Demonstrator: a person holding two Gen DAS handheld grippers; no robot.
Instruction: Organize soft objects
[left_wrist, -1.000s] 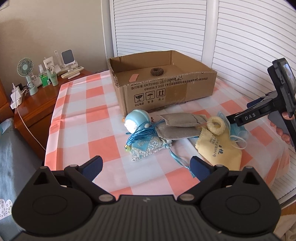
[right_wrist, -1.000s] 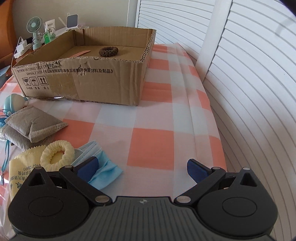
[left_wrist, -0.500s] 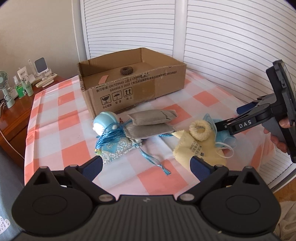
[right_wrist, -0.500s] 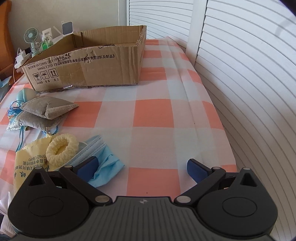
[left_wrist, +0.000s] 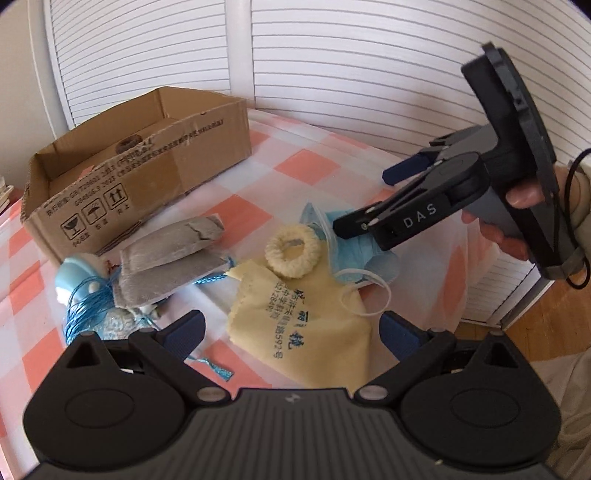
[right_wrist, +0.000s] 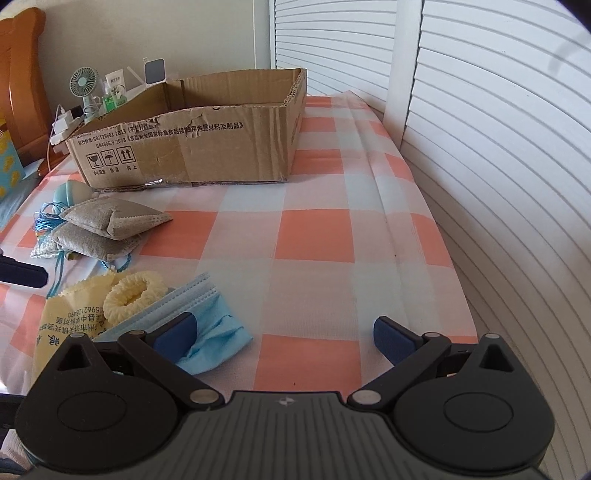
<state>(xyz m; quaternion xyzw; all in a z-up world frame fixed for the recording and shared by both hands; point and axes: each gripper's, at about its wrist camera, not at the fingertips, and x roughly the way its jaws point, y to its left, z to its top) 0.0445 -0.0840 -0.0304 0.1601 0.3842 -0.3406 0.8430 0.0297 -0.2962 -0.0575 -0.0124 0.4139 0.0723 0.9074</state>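
Note:
A cream scrunchie (left_wrist: 293, 251) (right_wrist: 135, 291) lies on a yellow cloth (left_wrist: 303, 321) (right_wrist: 62, 325), beside a blue face mask (left_wrist: 354, 247) (right_wrist: 210, 328). Two grey pouches (left_wrist: 170, 254) (right_wrist: 110, 221) are stacked to the left, near a pale blue round toy (left_wrist: 72, 273) and blue string (left_wrist: 85, 310). My left gripper (left_wrist: 291, 328) hangs open over the yellow cloth. My right gripper (right_wrist: 284, 332) (left_wrist: 364, 201) is open, its left finger over the mask. The open cardboard box (left_wrist: 147, 155) (right_wrist: 192, 147) holds a brown scrunchie (left_wrist: 127, 142).
White slatted doors (right_wrist: 480, 147) run along the table's right side and behind it. A checked tablecloth (right_wrist: 314, 236) covers the table. A small fan (right_wrist: 85, 85) and bottles stand on a wooden stand to the far left. A hand (left_wrist: 517, 221) holds the right gripper.
My left gripper has swung right and moved in over the yellow cloth and scrunchie. My right gripper has come lower and nearer the mask. Both stay open.

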